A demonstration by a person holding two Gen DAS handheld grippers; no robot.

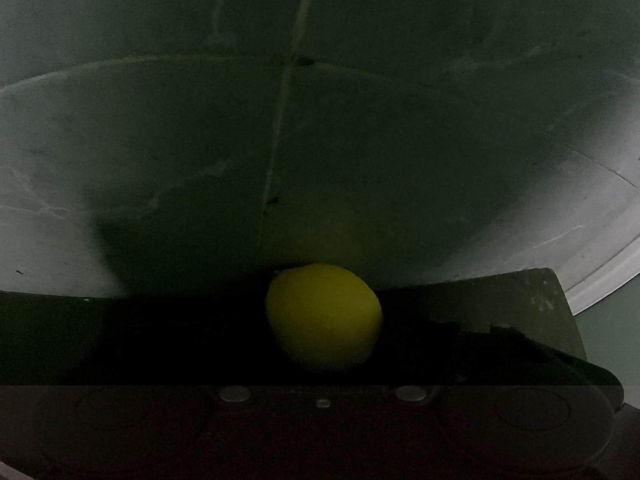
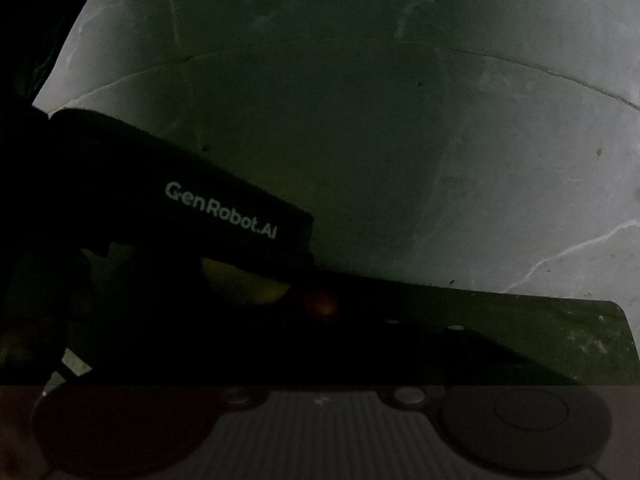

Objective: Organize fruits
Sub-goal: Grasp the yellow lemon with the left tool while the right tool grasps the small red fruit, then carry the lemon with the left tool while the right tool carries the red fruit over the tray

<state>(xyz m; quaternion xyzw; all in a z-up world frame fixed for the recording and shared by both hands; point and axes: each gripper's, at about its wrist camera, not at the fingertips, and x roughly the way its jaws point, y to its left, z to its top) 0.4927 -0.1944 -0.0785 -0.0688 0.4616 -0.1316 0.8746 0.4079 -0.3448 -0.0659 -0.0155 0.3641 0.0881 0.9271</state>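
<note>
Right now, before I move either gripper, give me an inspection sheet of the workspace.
Surface: veined stone tiles with grout lines, dimly lit.
Job's things: lemon at the left gripper; small red-brown round fruit just ahead of the right gripper, kind unclear.
Clutter: nothing seen.
Grippers: left gripper is at the lemon, but it is too dark to tell whether it grips it; right gripper is close beside the left one, and whether it is open or shut cannot be told.
Cables: nothing seen.
Surroundings: a pale curved edge at the right of the left wrist view, too dark to identify.
</note>
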